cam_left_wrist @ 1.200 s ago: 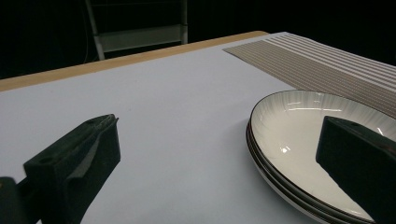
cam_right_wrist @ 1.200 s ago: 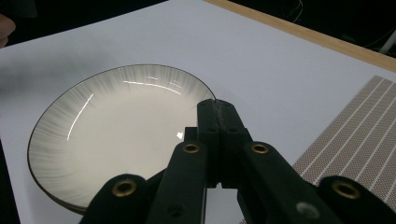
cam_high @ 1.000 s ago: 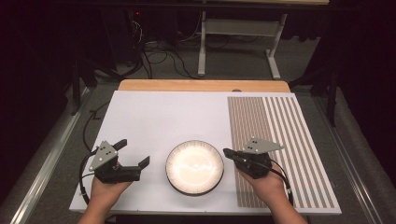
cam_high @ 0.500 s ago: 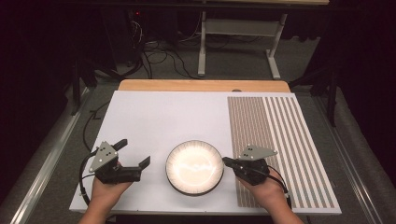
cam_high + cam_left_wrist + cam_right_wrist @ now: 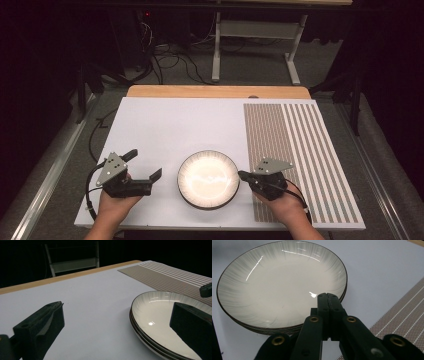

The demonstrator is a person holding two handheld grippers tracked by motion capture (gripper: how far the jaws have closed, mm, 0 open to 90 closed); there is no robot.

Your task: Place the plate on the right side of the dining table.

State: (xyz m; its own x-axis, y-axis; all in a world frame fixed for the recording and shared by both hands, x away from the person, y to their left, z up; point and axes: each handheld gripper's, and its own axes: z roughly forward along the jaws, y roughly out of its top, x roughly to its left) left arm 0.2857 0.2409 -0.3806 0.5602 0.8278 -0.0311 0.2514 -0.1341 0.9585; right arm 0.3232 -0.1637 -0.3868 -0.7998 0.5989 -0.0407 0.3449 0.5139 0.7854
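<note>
White glossy dark-rimmed plates [image 5: 208, 179], stacked, sit between the spread-jawed left gripper [image 5: 145, 167] and the right gripper [image 5: 243, 175], jaws pressed together.

I find no readable text, label, brand, number or sign in any view. The desk [image 5: 200, 125], the striped mat [image 5: 300, 150] and the stacked plates [image 5: 208, 179] carry plain surfaces and patterns, with no lettering.

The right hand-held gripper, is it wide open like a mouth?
No, in the right gripper view the right hand-held gripper has its two black jaws pressed together, just above the near rim of the plates.
</note>
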